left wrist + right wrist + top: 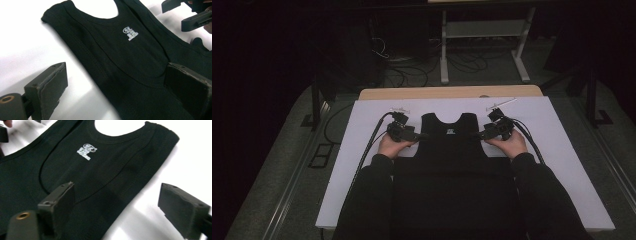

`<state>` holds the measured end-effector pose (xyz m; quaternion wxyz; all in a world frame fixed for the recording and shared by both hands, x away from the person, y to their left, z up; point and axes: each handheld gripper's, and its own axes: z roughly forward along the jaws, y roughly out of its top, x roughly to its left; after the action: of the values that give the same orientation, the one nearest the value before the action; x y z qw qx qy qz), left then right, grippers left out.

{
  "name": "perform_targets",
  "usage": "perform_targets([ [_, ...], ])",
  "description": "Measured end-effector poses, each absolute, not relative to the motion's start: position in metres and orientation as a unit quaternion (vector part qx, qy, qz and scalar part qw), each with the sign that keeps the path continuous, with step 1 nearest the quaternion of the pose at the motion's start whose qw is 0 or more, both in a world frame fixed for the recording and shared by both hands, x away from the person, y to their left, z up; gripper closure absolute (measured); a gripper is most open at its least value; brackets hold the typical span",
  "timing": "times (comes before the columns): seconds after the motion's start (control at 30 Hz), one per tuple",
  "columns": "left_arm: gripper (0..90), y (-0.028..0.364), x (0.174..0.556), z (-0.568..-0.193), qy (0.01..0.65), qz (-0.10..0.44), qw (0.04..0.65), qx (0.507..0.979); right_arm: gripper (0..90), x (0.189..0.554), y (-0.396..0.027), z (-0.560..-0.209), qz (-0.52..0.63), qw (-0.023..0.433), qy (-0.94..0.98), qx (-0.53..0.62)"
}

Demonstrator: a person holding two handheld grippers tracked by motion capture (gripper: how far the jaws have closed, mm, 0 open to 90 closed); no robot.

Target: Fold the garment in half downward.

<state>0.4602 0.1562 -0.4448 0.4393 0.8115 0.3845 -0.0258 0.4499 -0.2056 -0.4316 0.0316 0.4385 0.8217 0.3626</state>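
Jaws of left gripper [115, 87] and right gripper [117, 207] gape wide, each straddling an armhole edge of the black vest [451, 145]

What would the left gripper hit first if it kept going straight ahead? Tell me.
Most likely the black tank top's armhole edge, which lies between the left gripper's open jaws; how near it is stays unclear.

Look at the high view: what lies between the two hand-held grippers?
The chest of the black tank top, white label up, lies between the left hand-held gripper and right hand-held gripper on the white tabletop.
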Motion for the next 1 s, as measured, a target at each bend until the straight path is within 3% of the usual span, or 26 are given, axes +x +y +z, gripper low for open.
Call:
perform_targets([
  [0.7, 7.1, 0.150, 0.460, -0.453, 0.386, -0.028, 0.436, 0.813, 30.4, 0.451, -0.197, -0.445, 0.356, 0.033, 0.819, 0.449],
  [1.0, 17.7, 0.148, 0.459, -0.454, 0.382, -0.019, 0.439, 0.813, 43.4, 0.448, -0.194, -0.447, 0.366, 0.043, 0.819, 0.439],
])
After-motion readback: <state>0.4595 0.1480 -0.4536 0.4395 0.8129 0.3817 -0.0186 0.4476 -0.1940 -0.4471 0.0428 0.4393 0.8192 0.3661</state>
